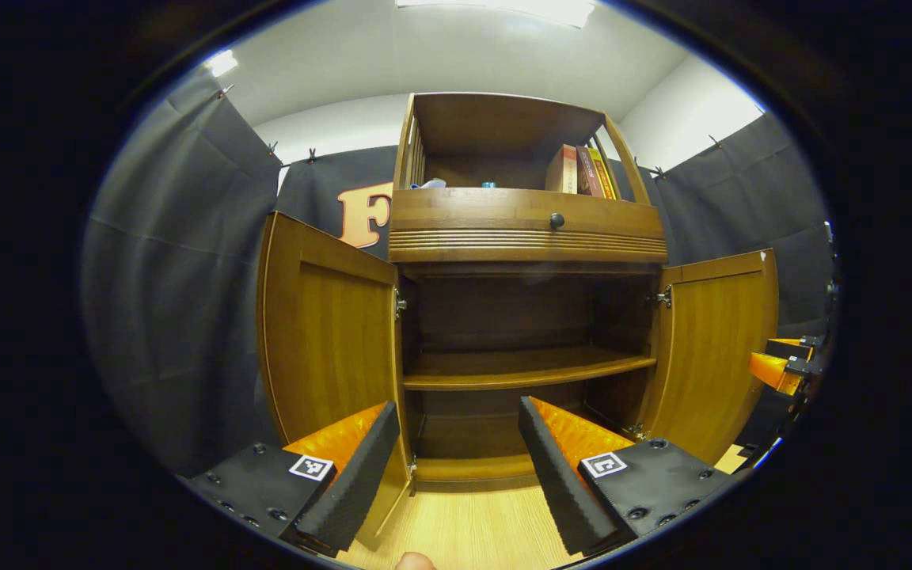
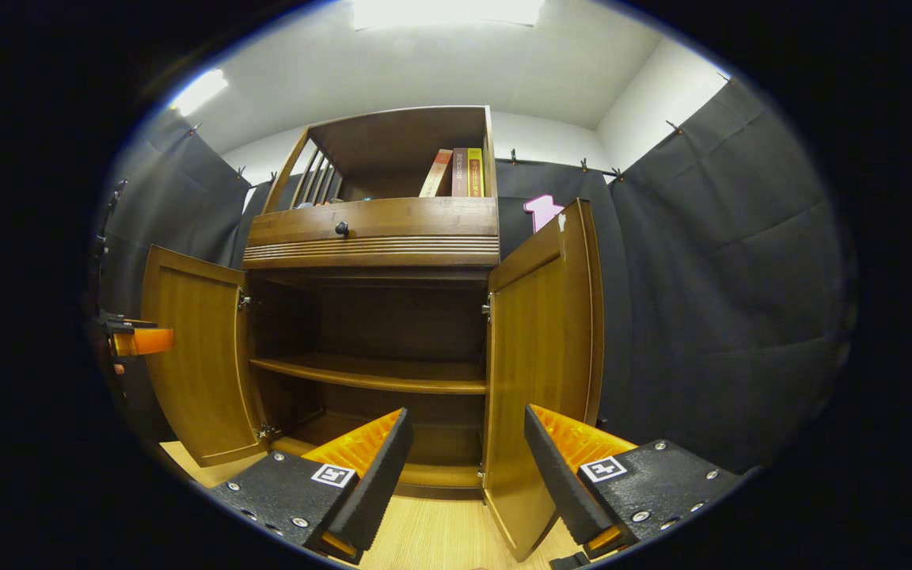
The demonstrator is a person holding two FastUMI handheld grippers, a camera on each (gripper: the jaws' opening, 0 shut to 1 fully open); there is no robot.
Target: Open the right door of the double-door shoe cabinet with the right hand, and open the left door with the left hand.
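Shoe cabinet point(image 1: 527, 229) stands with both doors swung open: left door point(image 1: 329, 332), right door point(image 1: 713, 348). One inner shelf point(image 1: 519, 368) shows, three books point(image 1: 583, 170) on top. Left tool point(image 1: 456, 467) and right tool point(image 2: 464, 467) both gape, holding nothing.

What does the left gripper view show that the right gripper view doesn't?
Left gripper view: the right gripper at its right edge, past the right door, and a small blue item on the top shelf. Right gripper view: the left gripper at its left edge, beside the left door. Both: the cabinet with both doors open, its drawer knob, books and inner shelf.
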